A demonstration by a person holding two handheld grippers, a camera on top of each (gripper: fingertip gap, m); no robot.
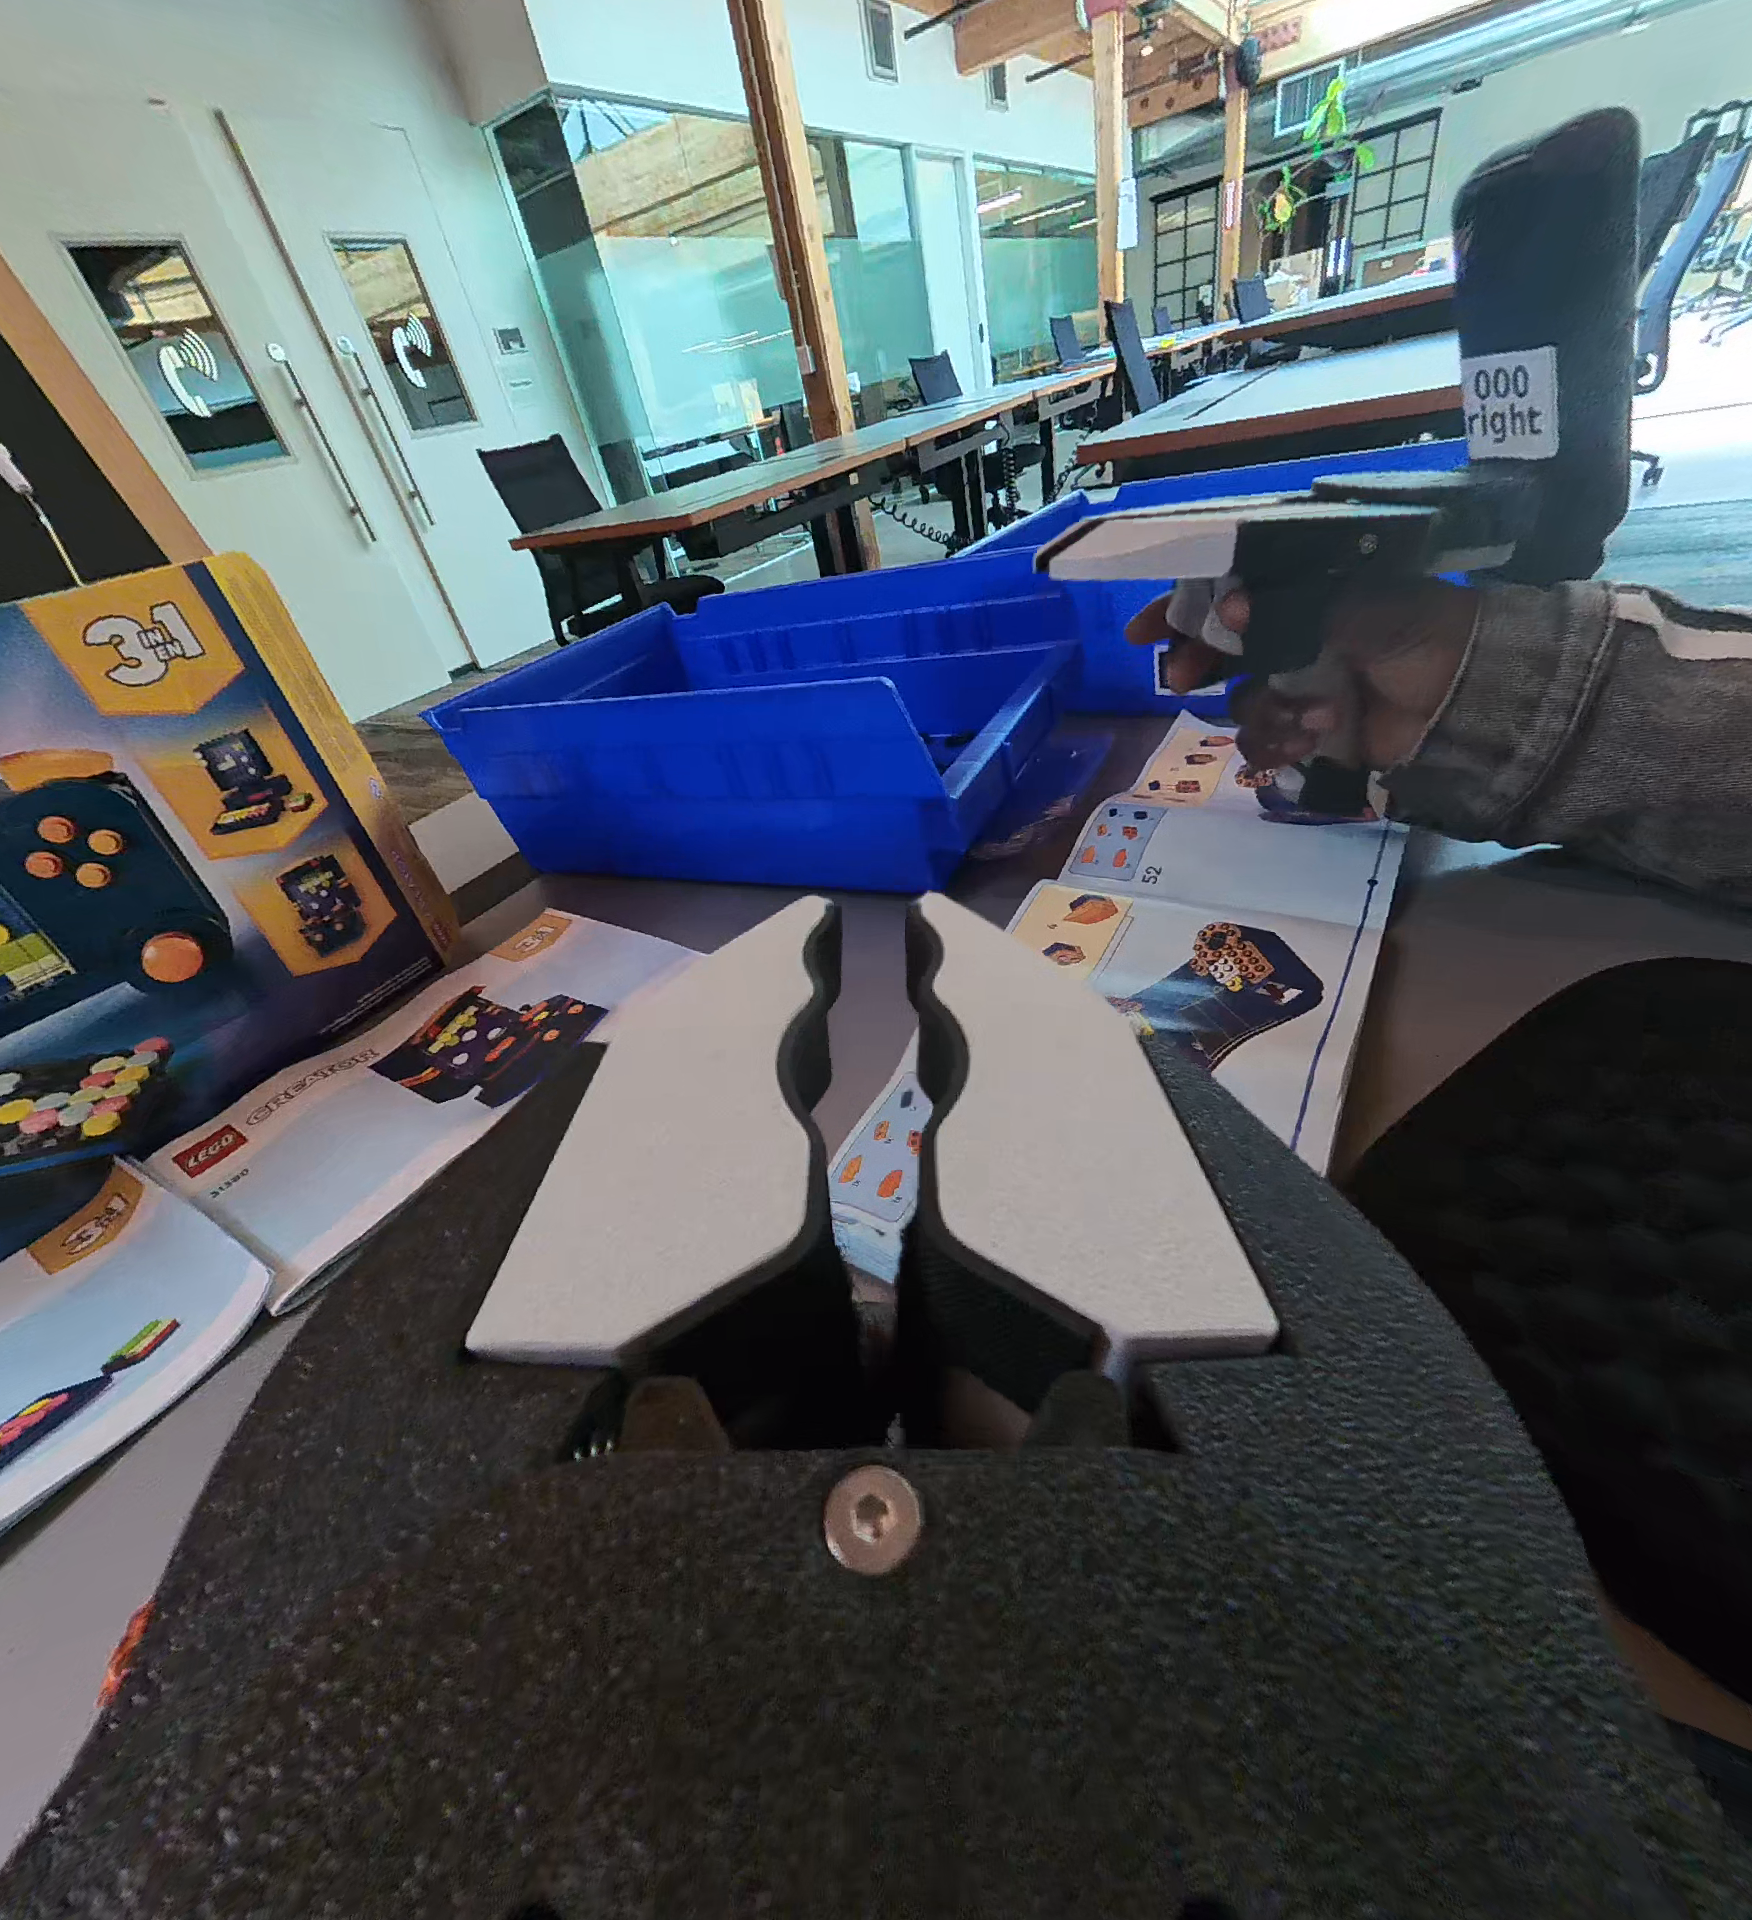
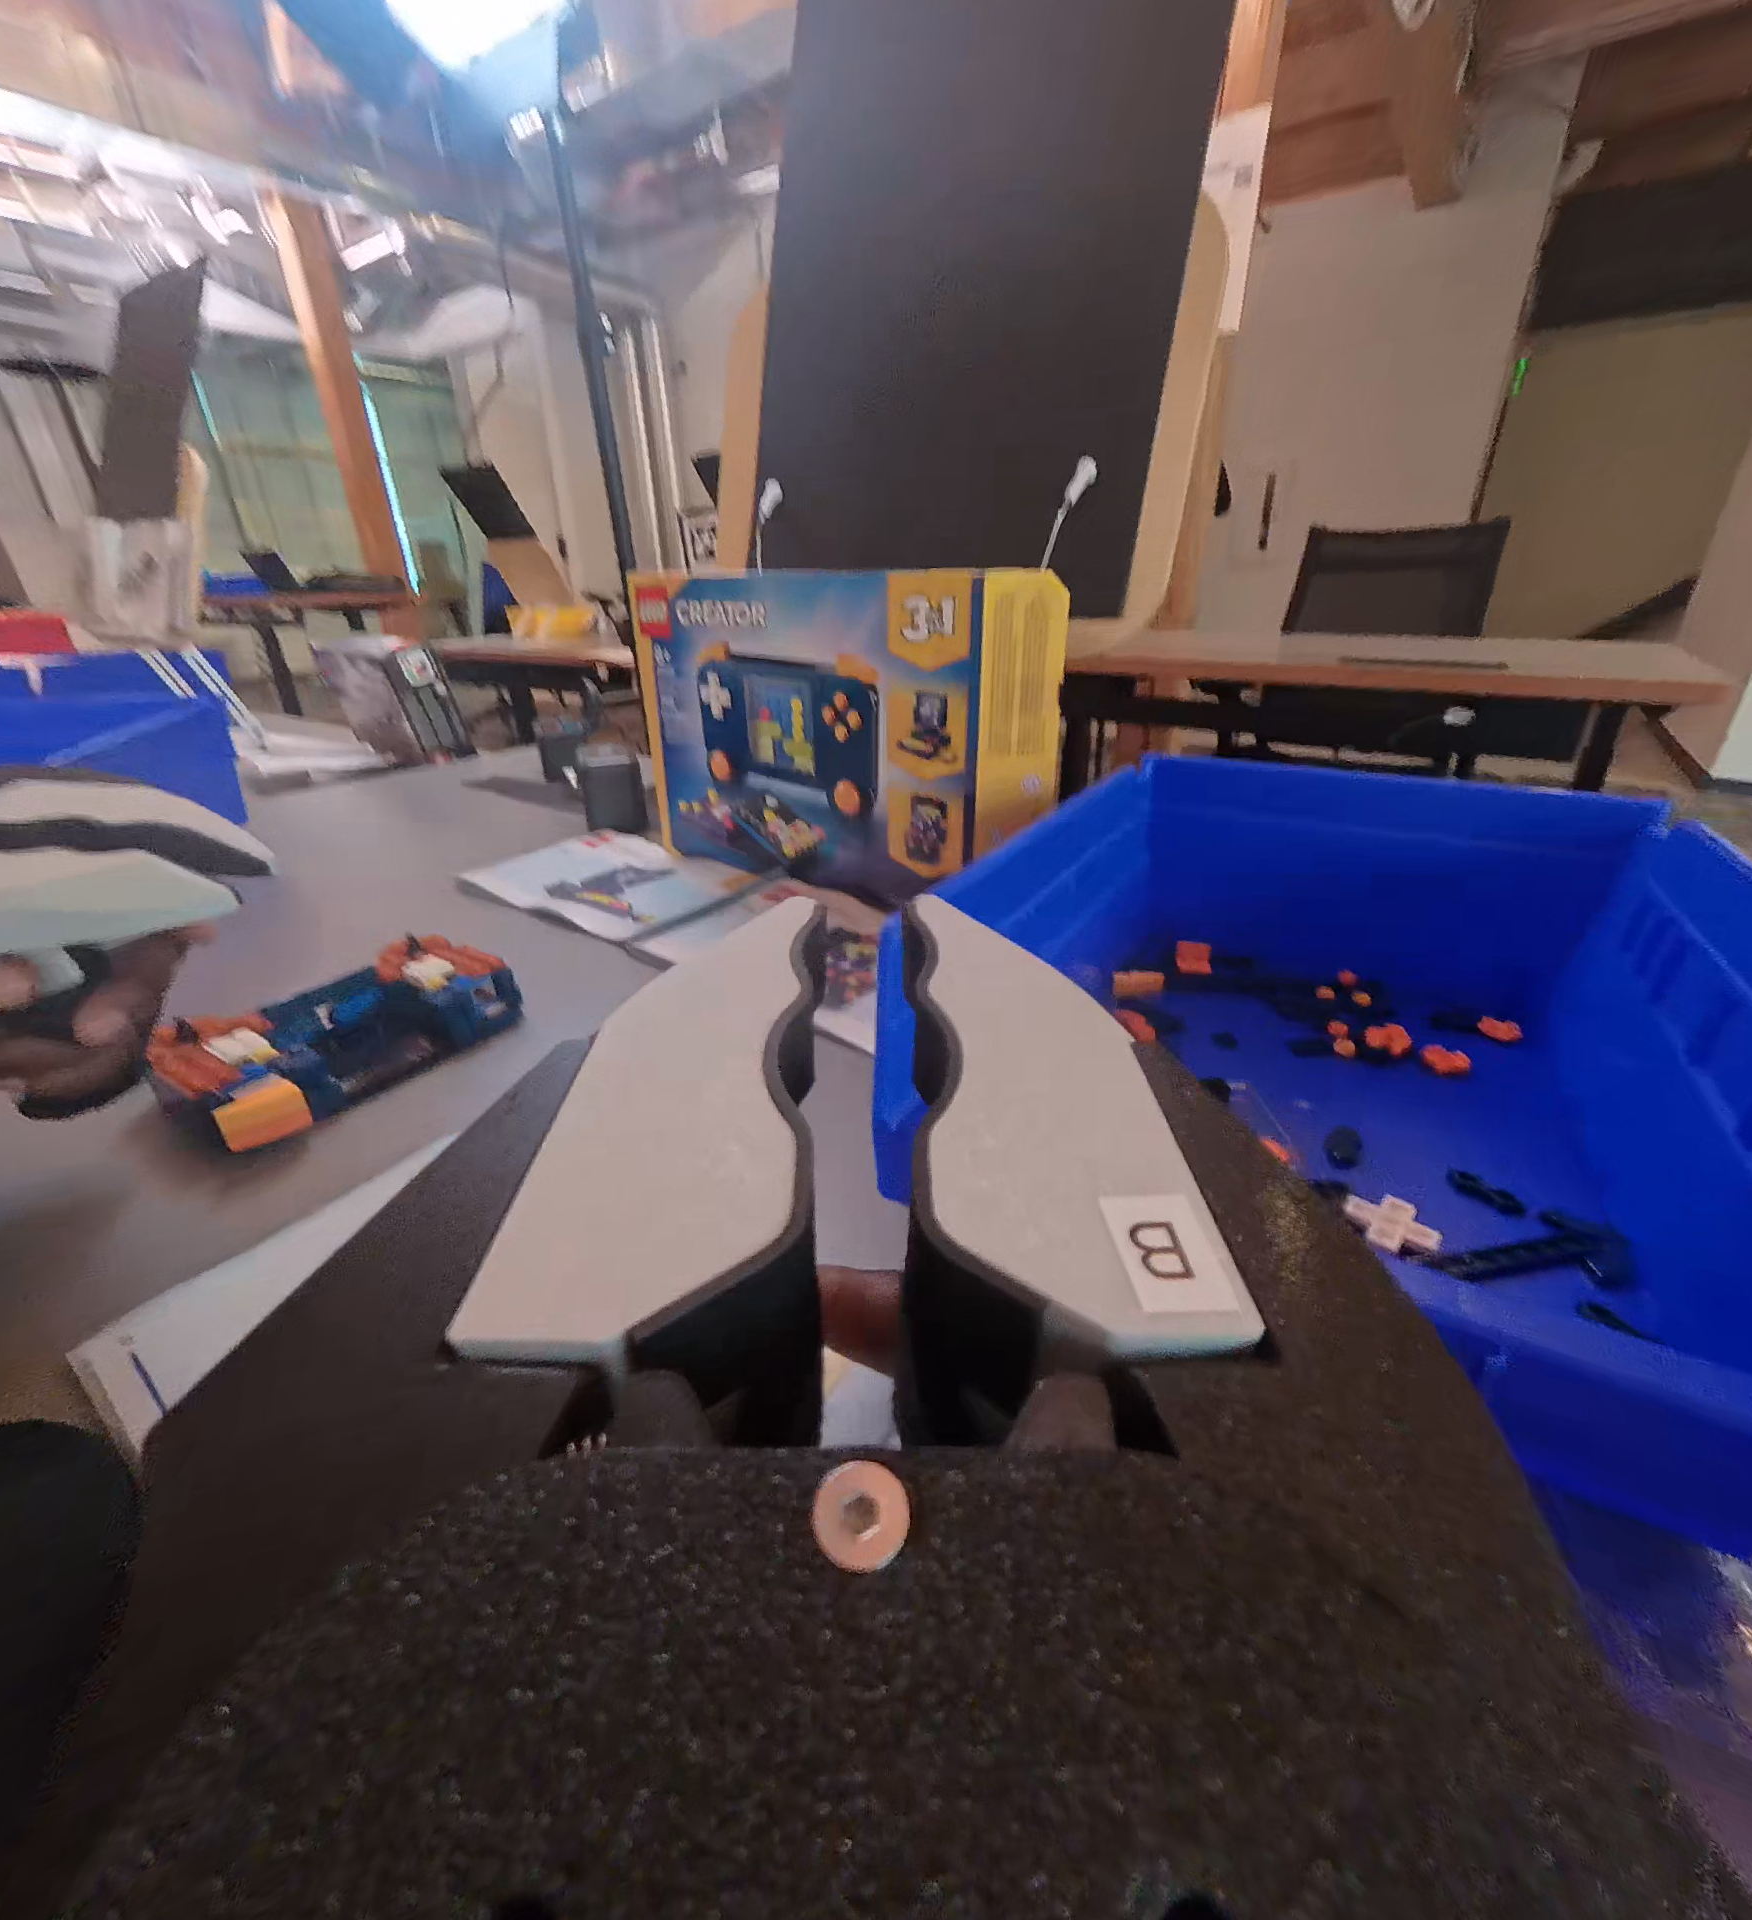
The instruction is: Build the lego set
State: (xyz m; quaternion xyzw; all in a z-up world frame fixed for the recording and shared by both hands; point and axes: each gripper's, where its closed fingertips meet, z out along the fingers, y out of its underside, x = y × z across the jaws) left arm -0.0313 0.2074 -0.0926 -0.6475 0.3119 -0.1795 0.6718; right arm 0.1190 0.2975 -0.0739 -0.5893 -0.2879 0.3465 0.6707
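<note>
Left wrist view: left claw (image 1: 872, 920), narrowly parted and bare, hovers over the counter (image 1: 706, 904) before a blue bin (image 1: 747, 790). Right wrist view: right claw (image 2: 859, 920), likewise narrowly parted and bare, stands just left of a blue bin of loose bricks (image 2: 1423, 883); a brick model (image 2: 332, 1039) lies left.

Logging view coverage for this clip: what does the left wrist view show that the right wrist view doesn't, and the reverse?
Left wrist view only: an open instruction booklet under the right gripper, and a row of office desks behind glass walls.

Right wrist view only: a half-built brick model on the table, and loose orange and dark bricks inside the blue bin.

Both: the toy set box, closed booklets beside it, the blue bin, and both grippers, jaws nearly closed with nothing between them.
</note>
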